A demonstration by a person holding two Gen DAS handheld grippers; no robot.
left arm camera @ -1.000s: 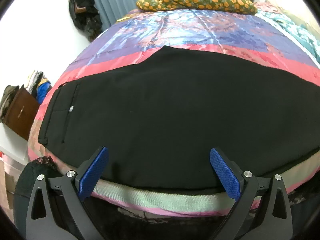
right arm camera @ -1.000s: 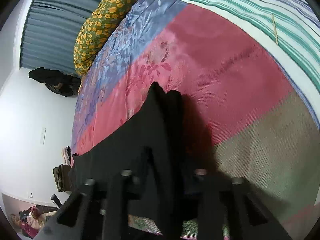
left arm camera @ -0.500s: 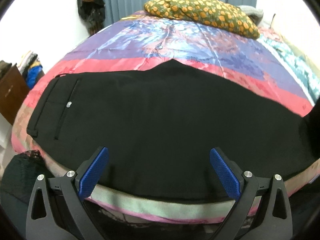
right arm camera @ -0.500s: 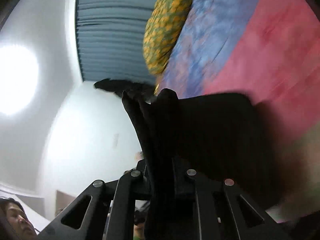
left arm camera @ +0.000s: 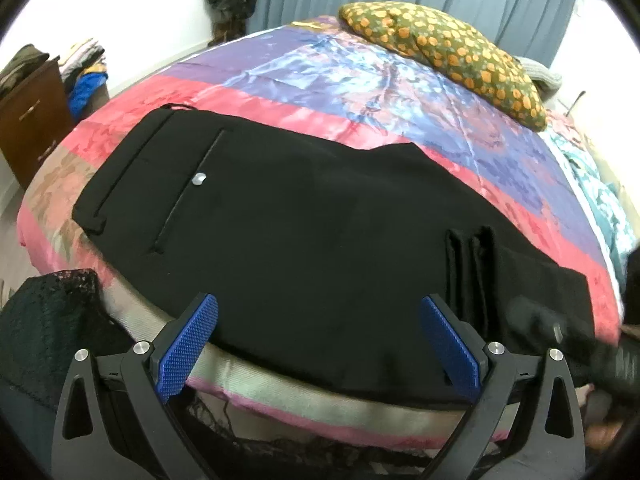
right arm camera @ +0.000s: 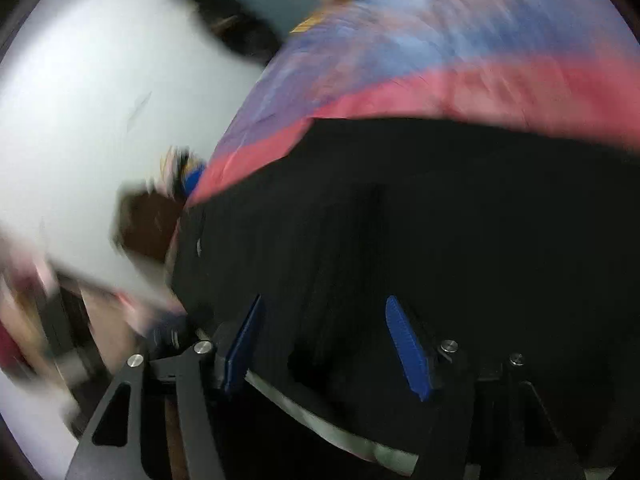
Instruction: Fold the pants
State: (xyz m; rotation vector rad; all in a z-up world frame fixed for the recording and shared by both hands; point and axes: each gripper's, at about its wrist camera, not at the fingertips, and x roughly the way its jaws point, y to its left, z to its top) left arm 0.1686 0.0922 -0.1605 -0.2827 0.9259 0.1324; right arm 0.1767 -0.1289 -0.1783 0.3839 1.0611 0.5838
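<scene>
The black pants (left arm camera: 304, 236) lie flat across the bed (left arm camera: 360, 76), hems doubled over at four o'clock. Right gripper (right arm camera: 328, 344) has just been opening, nothing between its fingers; left gripper (left arm camera: 320, 344) hovers spread. That loose fold could slide off unpinned.

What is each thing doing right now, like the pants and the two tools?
pants: lying on the bed, leg ends folded over on top
left tool: open, holding nothing
right tool: open, jaws just opened, nothing pinched
pillow: resting at the far end of the bed
bedspread: spread flat
</scene>
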